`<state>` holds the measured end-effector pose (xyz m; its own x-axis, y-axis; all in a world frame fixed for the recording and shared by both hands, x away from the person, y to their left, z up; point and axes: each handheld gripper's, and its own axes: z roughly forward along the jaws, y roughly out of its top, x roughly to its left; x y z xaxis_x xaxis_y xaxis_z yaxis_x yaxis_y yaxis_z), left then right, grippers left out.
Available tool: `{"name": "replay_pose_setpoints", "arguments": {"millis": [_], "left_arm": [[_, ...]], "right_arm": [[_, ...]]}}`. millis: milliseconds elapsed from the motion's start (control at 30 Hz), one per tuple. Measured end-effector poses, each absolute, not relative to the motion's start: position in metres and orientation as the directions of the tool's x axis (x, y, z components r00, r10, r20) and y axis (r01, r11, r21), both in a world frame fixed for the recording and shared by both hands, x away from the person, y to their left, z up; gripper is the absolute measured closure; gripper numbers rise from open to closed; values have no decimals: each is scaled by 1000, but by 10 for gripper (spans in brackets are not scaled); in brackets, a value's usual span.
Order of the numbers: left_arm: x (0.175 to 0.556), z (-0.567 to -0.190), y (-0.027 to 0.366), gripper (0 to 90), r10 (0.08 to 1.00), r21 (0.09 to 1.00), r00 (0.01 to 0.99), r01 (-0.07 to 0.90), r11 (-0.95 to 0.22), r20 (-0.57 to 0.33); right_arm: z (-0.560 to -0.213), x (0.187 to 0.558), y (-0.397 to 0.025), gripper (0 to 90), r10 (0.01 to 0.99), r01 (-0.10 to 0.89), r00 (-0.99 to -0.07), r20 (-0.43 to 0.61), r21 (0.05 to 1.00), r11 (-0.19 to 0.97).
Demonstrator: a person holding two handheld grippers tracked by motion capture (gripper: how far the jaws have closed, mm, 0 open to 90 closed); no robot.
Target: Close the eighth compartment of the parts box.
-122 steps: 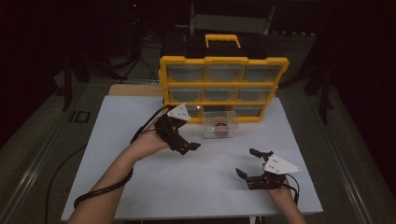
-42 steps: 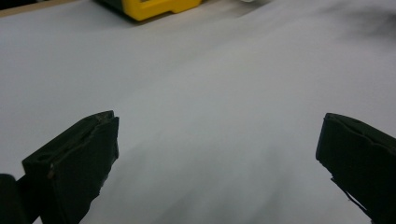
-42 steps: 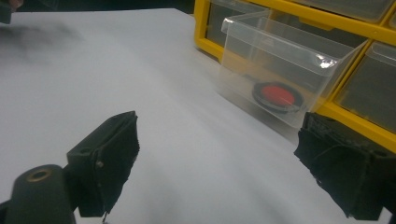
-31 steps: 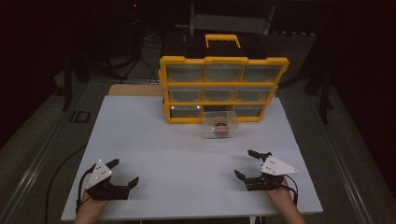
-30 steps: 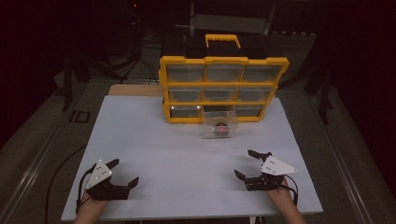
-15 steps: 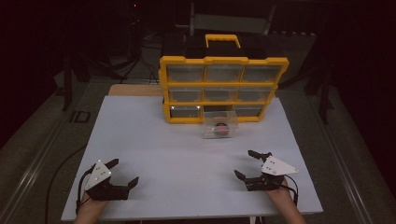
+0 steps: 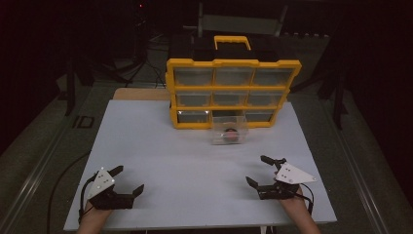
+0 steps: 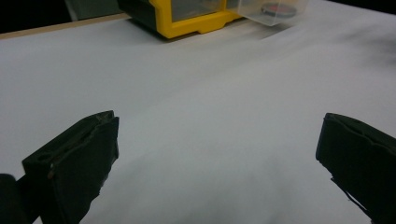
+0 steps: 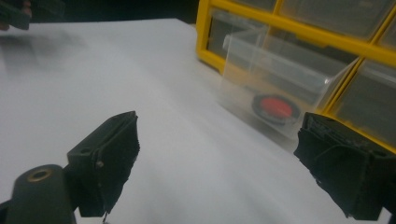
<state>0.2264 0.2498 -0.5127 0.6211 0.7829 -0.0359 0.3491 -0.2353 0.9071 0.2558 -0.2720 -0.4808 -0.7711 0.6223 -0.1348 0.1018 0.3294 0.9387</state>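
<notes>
The clear drawer (image 7: 229,131) is seen pulled out of the yellow organizer (image 7: 233,92), a red disc (image 9: 279,107) inside. Both the left gripper (image 7: 129,181) and right gripper (image 7: 259,171) are held agape, empty, well apart from it; closing seems left.

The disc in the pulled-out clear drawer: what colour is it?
Red with a dark rim; the disc shows best in the right gripper view.

- One marking could be read: the dark letters "ID" (image 7: 84,122) stood on the grey floor strip just left of the white rectangular table (image 7: 146,146), at the middle left of the high view.
- No lettering, brand or number could be made out on the yellow plastic organiser cabinet with clear drawers (image 7: 233,92) in the upper centre of the frame; its surfaces were too dim and small to tell.
</notes>
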Motion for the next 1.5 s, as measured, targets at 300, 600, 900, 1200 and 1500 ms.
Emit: {"name": "replay_pose_setpoints", "arguments": {"millis": [300,600,900,1200,1500], "left_arm": [[226,-513,248,0,782,907,623,343,-244,-25],[225,-512,248,0,778,912,628,336,-236,-30],[224,-510,250,0,780,919,625,324,-225,-29],[223,-510,250,0,778,920,628,320,-224,-29],[222,-510,249,0,777,920,630,317,-232,-21]], "right_arm": [[-452,243,-271,110,633,95,-766,-113,954,285],[-424,234,-270,106,701,55,-688,-187,950,307],[-416,232,-264,106,722,44,-661,-205,950,310],[-443,247,-257,107,730,105,-667,-150,951,292],[-474,265,-258,141,766,144,-624,-153,941,305]]}}
